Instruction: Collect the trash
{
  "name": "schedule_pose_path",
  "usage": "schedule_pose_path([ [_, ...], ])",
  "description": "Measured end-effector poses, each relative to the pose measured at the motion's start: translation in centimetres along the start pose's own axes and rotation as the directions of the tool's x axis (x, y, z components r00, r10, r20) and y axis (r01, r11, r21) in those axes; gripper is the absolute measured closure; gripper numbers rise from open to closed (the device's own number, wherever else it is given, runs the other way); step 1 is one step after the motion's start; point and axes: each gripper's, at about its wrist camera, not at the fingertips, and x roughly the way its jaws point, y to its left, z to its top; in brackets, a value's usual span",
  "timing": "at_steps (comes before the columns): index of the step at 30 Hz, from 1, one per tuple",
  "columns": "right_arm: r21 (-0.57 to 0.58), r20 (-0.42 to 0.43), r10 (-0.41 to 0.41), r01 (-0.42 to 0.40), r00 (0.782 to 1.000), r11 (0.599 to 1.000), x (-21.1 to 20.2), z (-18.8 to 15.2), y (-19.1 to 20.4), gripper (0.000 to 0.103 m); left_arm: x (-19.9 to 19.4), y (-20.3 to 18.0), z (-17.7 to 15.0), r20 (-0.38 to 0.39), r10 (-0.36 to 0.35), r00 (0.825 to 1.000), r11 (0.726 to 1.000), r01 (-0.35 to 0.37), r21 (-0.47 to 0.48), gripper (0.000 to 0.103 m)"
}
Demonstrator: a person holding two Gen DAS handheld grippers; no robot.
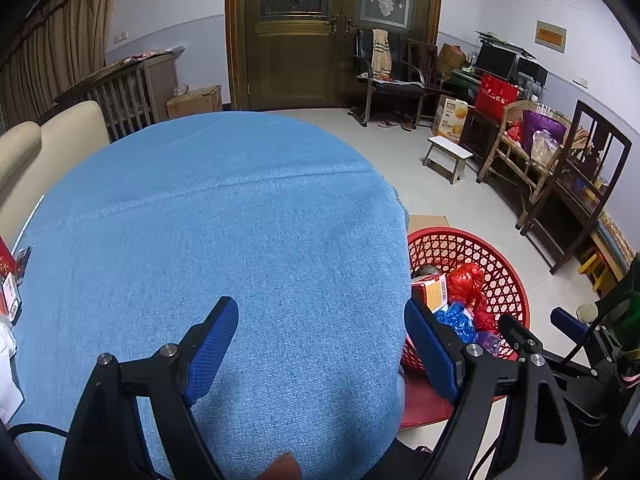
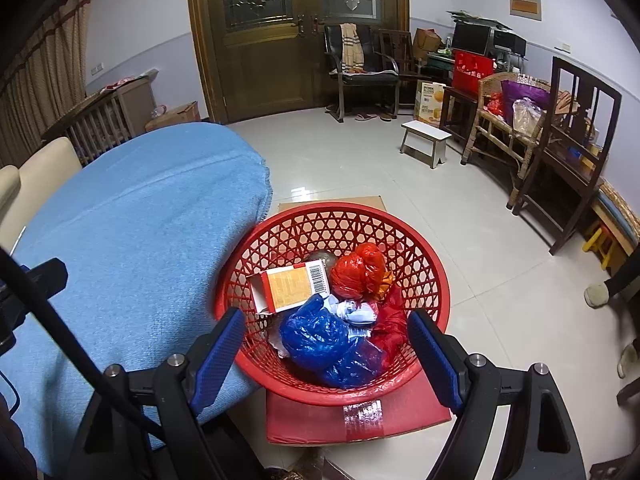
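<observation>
A red mesh basket (image 2: 344,220) stands on a red box on the floor beside the table. It holds a blue plastic bag (image 2: 316,336), a red plastic bag (image 2: 360,268), an orange carton (image 2: 292,288) and other scraps. My right gripper (image 2: 326,344) hangs open and empty just above the basket. My left gripper (image 1: 322,336) is open and empty over the blue tablecloth (image 1: 224,216). The basket also shows in the left wrist view (image 1: 504,280), at the table's right edge. Some packets (image 1: 10,292) lie at the table's far left edge.
A small white stool (image 2: 426,136) stands on the tiled floor. Wooden chairs (image 2: 576,136), a wicker seat and boxes line the right wall. A wooden door (image 2: 296,32) is at the back. A beige chair (image 1: 48,136) stands left of the table.
</observation>
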Motion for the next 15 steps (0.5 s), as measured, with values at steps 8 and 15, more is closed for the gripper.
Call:
schedule_pose_path([
  [8, 0.009, -0.013, -0.007, 0.007, 1.000, 1.000, 0.26, -0.06, -0.34, 0.017, -0.04, -0.44, 0.01, 0.001, -0.005, 1.000, 1.000, 0.005, 0.022, 0.018],
  [15, 0.019, -0.022, -0.011, 0.011, 1.000, 1.000, 0.46, -0.11, -0.54, 0.017, -0.03, -0.58, 0.01, 0.003, -0.011, 1.000, 1.000, 0.011, 0.027, 0.018],
])
